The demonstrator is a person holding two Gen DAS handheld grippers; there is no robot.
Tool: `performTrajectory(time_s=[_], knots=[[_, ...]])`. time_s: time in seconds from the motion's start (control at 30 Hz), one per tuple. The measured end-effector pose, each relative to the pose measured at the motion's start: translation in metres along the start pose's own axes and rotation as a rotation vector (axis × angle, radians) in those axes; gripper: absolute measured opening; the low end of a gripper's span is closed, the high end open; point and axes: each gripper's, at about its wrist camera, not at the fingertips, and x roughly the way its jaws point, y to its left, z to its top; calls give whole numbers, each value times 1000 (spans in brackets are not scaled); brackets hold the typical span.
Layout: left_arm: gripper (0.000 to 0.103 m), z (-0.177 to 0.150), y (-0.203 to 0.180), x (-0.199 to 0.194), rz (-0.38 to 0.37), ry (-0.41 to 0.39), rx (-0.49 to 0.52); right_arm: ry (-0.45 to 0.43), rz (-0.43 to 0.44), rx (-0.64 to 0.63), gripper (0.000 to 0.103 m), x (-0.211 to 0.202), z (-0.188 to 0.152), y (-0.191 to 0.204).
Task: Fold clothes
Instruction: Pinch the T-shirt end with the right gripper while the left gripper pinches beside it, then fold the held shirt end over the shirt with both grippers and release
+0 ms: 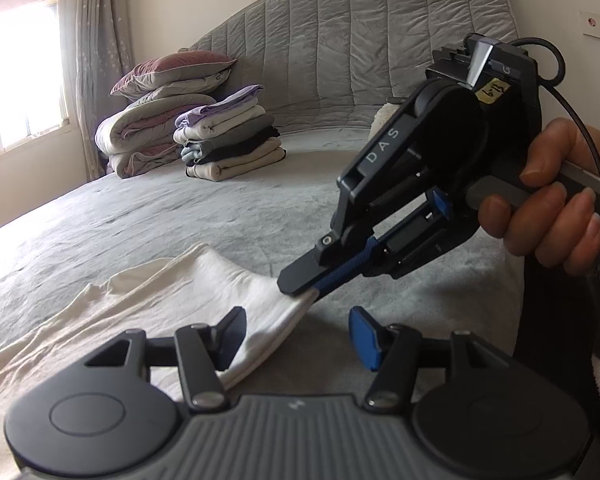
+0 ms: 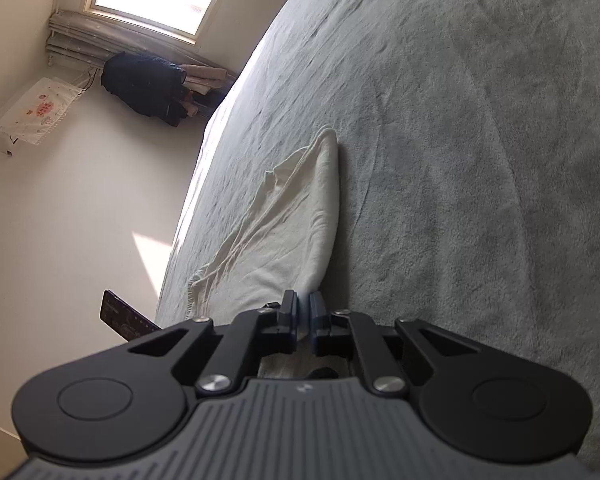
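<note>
**Cream garment pinched at one corner**

You are clamping the right gripper (image 2: 304,308) narrowly on the cream garment's (image 1: 152,300) near corner; its length is running away leftward across the bed (image 1: 180,208). Your left gripper (image 1: 296,332) is standing half-wide, straddling that edge unclamped.

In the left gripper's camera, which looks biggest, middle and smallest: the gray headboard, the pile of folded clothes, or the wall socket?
Biggest to smallest, as they look here:
1. gray headboard
2. pile of folded clothes
3. wall socket

All three are far from the camera, so this order is fairly safe.
</note>
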Motion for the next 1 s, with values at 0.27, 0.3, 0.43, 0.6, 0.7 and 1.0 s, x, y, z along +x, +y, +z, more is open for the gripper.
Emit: performTrajectory(time_s=[0.27, 0.3, 0.43, 0.6, 0.7, 1.0], knots=[[29, 7, -4, 20, 60, 63, 26, 14, 2, -12, 8, 6, 5, 7], [24, 7, -4, 22, 70, 72, 28, 23, -7, -19, 8, 8, 6, 9], [19, 6, -5, 26, 96, 83, 17, 23, -57, -36, 17, 14, 13, 11], [12, 6, -7, 25, 127, 83, -2, 1, -112, -28, 29, 24, 29, 6], [8, 6, -7, 24, 147, 81, -17, 2, -121, -65, 34, 39, 38, 13], [5, 4, 1, 18, 151, 63, -124, -35, -191, -168, 15, 87, 63, 27]])
